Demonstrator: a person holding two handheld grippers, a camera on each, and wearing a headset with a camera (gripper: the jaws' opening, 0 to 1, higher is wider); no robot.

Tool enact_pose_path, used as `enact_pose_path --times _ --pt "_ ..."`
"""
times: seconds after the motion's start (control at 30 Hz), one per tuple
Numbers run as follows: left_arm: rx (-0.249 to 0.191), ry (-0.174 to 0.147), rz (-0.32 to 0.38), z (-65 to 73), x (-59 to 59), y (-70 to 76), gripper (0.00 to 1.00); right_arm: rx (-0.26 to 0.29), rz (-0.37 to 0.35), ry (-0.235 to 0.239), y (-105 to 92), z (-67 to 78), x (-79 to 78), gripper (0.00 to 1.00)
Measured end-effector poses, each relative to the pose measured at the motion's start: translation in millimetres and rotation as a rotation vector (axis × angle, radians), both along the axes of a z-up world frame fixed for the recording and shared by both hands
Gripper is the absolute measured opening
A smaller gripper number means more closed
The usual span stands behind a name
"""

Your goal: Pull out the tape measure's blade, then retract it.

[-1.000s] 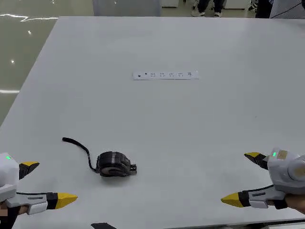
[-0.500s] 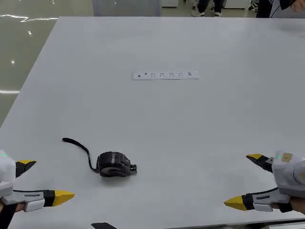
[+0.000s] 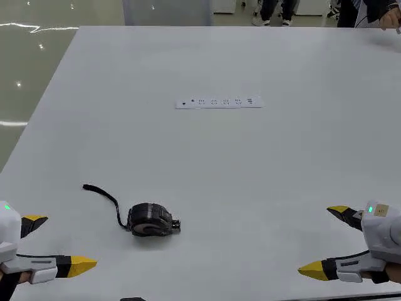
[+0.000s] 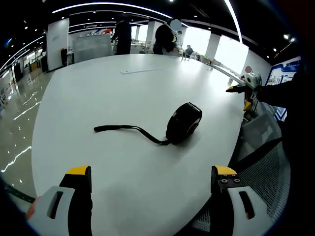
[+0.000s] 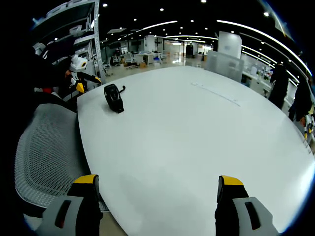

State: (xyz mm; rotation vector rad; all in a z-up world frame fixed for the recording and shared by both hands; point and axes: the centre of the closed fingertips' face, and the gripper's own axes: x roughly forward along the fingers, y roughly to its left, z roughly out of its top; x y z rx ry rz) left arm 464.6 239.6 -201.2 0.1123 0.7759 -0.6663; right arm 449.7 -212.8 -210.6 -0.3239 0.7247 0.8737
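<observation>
A black tape measure [image 3: 150,219] lies on the white table [image 3: 250,163], its black wrist strap [image 3: 103,195] trailing to the left and its blade drawn in. It shows in the left gripper view as the tape measure [image 4: 184,121] just ahead, and far off as the tape measure [image 5: 112,96] in the right gripper view. My left gripper [image 3: 59,243] hovers open at the table's near left corner, left of the tape measure and apart from it. My right gripper [image 3: 327,241] is open at the near right edge, holding nothing.
A white power strip [image 3: 218,102] lies flat at the table's middle. A mesh chair seat [image 5: 44,147] sits below the near edge. People stand beyond the far edge [image 4: 165,37]. Glossy floor lies to the left of the table.
Both grippers have drifted slightly lower and outward in the head view; the view itself shifted a little. The tape measure has stayed put.
</observation>
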Motion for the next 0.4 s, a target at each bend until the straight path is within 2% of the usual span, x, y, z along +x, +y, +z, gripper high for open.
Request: enact_pose_path --times 0.4 --pt "-0.004 -0.002 -0.002 2.2 -0.2 -0.9 0.99 0.005 0.0 0.005 2.0 1.4 -0.7 0.99"
